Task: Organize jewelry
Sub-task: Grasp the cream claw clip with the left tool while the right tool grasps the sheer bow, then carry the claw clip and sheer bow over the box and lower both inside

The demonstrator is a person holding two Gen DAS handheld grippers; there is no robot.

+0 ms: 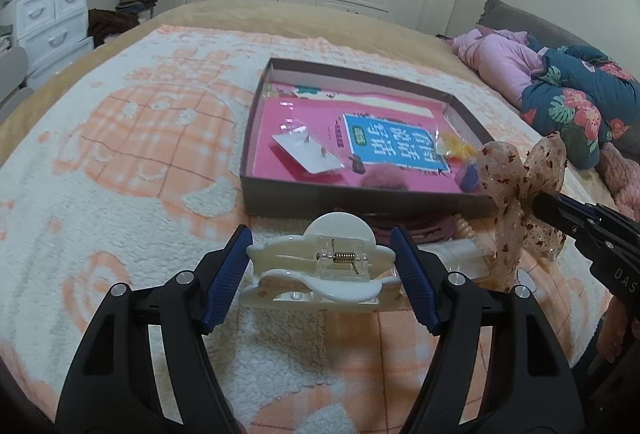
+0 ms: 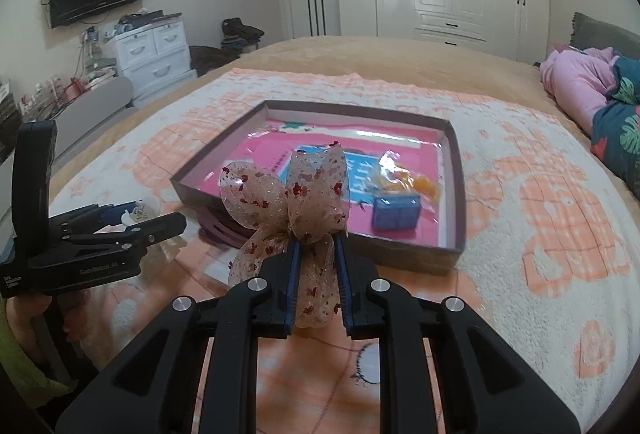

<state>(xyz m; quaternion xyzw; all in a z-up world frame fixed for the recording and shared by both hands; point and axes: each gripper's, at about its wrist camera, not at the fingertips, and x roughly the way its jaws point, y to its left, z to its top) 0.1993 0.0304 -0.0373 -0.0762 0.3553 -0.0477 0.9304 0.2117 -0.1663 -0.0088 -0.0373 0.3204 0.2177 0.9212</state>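
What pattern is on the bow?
Sheer beige with dark red specks. The bow, in the right gripper, shows best in the right wrist view.
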